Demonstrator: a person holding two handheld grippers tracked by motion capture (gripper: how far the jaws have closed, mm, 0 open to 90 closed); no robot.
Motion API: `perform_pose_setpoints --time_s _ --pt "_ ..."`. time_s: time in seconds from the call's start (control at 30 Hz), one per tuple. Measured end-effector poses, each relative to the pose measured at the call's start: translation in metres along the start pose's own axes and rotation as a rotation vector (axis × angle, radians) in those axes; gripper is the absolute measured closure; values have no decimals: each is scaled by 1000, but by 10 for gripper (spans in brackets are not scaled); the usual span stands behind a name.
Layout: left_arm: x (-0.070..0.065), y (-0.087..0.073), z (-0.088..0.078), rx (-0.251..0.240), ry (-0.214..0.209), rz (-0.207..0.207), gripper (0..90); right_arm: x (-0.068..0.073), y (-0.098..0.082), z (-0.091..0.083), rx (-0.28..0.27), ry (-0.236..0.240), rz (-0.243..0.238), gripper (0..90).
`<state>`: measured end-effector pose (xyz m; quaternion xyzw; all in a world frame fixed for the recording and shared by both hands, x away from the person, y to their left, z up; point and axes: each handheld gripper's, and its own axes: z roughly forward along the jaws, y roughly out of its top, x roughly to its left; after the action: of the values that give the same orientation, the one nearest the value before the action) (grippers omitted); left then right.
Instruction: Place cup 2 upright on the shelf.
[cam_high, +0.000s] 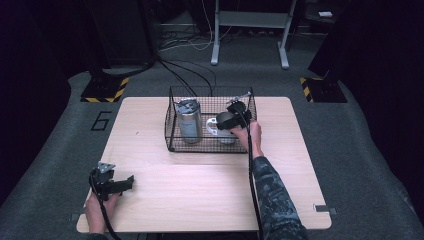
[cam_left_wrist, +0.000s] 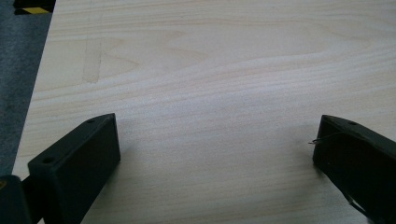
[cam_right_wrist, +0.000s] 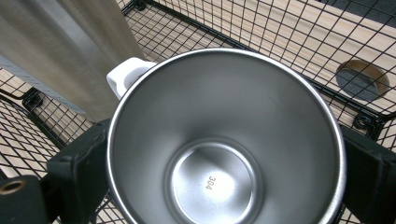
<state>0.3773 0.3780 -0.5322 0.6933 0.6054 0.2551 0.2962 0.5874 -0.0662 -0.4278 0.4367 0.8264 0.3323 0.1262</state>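
Steel inside and white-handled, the mug (cam_right_wrist: 224, 144) sits open-mouthed in the wire basket (cam_high: 172, 125) at the centre of the high view, just beside the tall metal tumbler (cam_high: 189, 120); "304" is stamped on its bottom. Your right claw (cam_right_wrist: 224, 186) brackets the mug, a jaw against each side of its wall, forearm stretched up from the lower edge. Your left claw (cam_left_wrist: 217, 154) rests at the lower left of the tabletop (cam_high: 200, 190), jaws spread wide over bare wood.

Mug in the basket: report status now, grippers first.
Right gripper jaws around the steel mug inside the wire basket. Left gripper open over bare table. Tall tumbler close beside mug's white handle.
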Motion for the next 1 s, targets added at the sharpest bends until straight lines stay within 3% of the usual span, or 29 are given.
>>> perform_pose_setpoints --time_s 0.43,0.83,1.0 --pt "0 0 0 0 0 1 6 1 0 3 29 1 2 58" --pt "0 0 0 -3 1 3 6 3 -4 0 63 0 44 47" --pt "0 0 0 -4 1 3 6 6 -2 0 86 -19 27 10"
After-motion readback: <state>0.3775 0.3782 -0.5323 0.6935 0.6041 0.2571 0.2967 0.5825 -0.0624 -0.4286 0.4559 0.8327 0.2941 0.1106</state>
